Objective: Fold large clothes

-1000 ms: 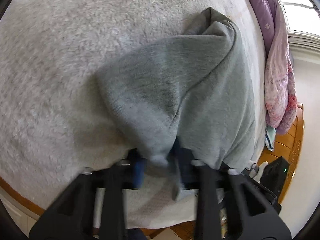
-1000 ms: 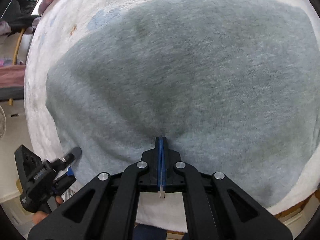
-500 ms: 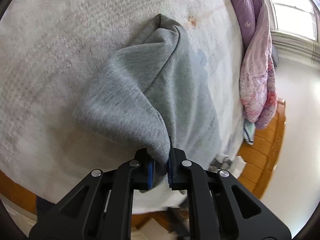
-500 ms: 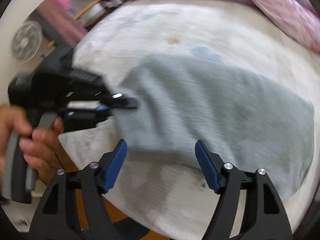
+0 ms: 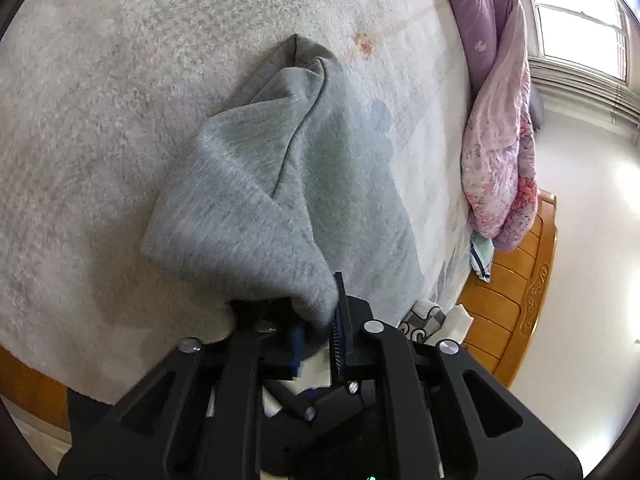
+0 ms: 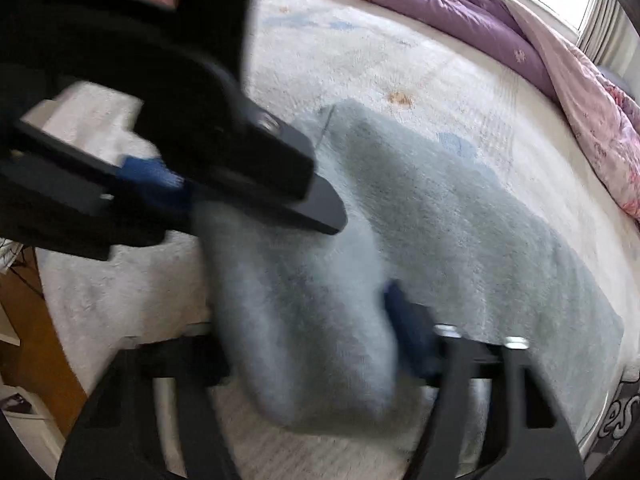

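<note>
On pale bedding, grey garment (image 5: 248,200) (soft knit), bunched, partly lifted

My left wrist camera sat close behind the left tongs (image 5: 320,320), looking steeply down along them at the bed (image 5: 100,120). My right camera looked down past the right tongs (image 6: 304,344), very near. Both views shared the grey garment (image 5: 248,200) and purple quilt (image 6: 460,12).
</note>
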`<state>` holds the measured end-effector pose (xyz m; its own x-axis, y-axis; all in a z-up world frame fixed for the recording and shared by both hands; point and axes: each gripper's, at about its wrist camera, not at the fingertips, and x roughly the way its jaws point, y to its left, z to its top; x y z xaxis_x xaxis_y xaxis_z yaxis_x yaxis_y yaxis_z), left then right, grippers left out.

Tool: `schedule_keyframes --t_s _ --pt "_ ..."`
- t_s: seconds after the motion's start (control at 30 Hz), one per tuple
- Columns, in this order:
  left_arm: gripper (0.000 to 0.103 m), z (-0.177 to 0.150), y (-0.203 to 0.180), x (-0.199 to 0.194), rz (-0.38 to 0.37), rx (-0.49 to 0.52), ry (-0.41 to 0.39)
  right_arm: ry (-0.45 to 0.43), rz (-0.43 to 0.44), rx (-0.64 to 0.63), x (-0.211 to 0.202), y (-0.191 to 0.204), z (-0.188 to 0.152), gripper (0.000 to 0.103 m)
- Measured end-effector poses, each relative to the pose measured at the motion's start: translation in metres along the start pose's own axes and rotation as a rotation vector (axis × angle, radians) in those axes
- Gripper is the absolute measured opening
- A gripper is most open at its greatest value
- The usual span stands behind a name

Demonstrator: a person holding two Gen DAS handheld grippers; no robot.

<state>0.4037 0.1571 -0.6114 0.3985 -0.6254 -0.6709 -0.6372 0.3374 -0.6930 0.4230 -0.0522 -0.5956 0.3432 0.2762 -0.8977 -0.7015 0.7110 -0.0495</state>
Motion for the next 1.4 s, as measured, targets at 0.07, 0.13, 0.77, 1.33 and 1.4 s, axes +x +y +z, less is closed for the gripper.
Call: schedule_keyframes --t_s 0.07,0.13,0.77,1.33,1.4 --pt "0.028 0.000 -0.001 -0.007 -0.028 0.007 -0.008 0.021 0.005 0.042 0.004 -0.010 0.005 0.018" --pt "0.051 -0.002 -0.001 -0.019 -0.064 0.004 -0.027 0.042 0.054 0.117 0.007 -0.023 0.010 0.013" --pt "0.055 -0.009 -0.021 0.012 0.062 -0.021 -0.235 -0.093 0.611 0.955 -0.059 -0.162 -0.022 0.009" --pt "0.060 -0.107 -0.215 0.147 -0.024 0.528 0.031 -0.215 0.532 1.641 -0.099 -0.300 -0.205 0.006" --pt "0.064 -0.109 -0.212 0.147 0.038 0.552 -0.008 -0.171 0.483 1.613 -0.094 -0.310 -0.215 0.006"
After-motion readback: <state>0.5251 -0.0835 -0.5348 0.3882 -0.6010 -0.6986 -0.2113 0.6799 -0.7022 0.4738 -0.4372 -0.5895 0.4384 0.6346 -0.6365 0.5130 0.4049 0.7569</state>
